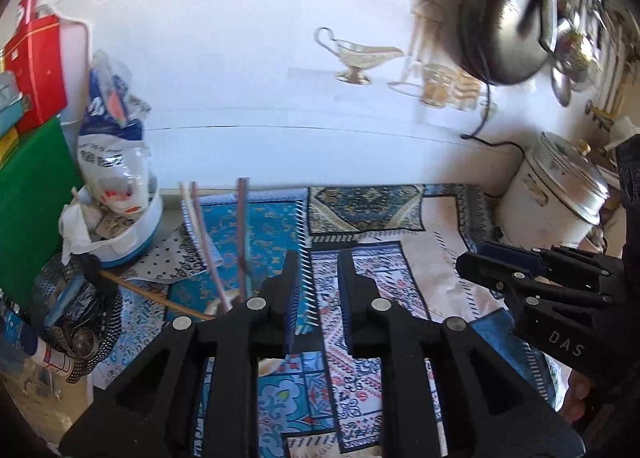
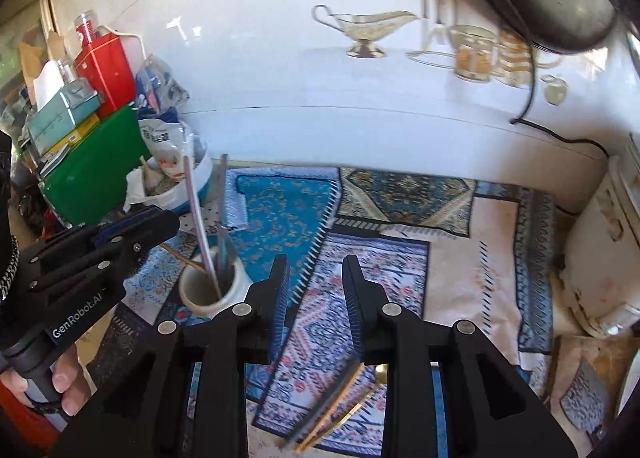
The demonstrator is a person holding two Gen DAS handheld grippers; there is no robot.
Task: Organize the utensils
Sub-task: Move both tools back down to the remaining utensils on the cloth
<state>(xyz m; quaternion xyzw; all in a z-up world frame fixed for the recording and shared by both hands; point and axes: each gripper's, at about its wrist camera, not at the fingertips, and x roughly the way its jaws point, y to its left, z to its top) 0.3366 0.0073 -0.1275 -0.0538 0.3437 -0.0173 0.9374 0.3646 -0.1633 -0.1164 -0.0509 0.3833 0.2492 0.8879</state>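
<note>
A white ceramic cup stands on the patterned cloth and holds several metal utensils upright; in the left wrist view their handles rise just left of my fingers. Loose chopsticks and a dark utensil lie on the cloth low in the right wrist view, below my right gripper, which is open and empty. My left gripper is open and empty above the cloth, beside the cup. Each gripper shows in the other's view: the right one, the left one.
A white bowl with bags, a green board and red boxes crowd the left. A white rice cooker stands at the right. A dark pan hangs on the white wall. A wooden stick lies left of the cup.
</note>
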